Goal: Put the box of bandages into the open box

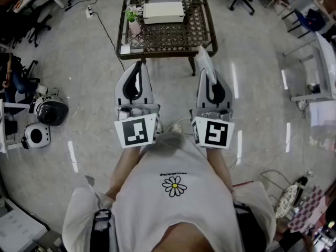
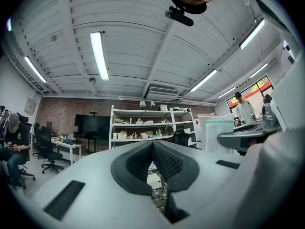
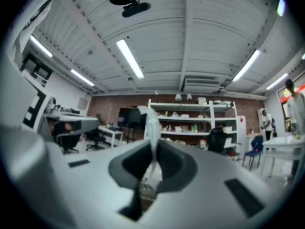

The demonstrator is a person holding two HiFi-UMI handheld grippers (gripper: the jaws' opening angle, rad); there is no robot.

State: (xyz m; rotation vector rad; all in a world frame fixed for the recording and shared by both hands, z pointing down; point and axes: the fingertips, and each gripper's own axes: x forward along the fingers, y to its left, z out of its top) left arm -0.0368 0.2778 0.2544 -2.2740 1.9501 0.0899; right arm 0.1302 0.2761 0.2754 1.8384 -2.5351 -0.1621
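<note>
Carry stage imo: right gripper (image 3: 153,161) pinches a thin whitish packet (image 1: 205,63), left gripper (image 2: 153,149) closed empty; next, reach that white box (image 1: 164,10)

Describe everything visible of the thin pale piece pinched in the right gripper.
The thin pale flat piece looks whitish and slightly translucent, like plastic film or light card; what it is cannot be told. The right gripper is shut on its lower end. The rest sticks out past the jaw tips, edge-on in the right gripper view, broader and slightly bent from the head view. Only the jaws touch it.
</note>
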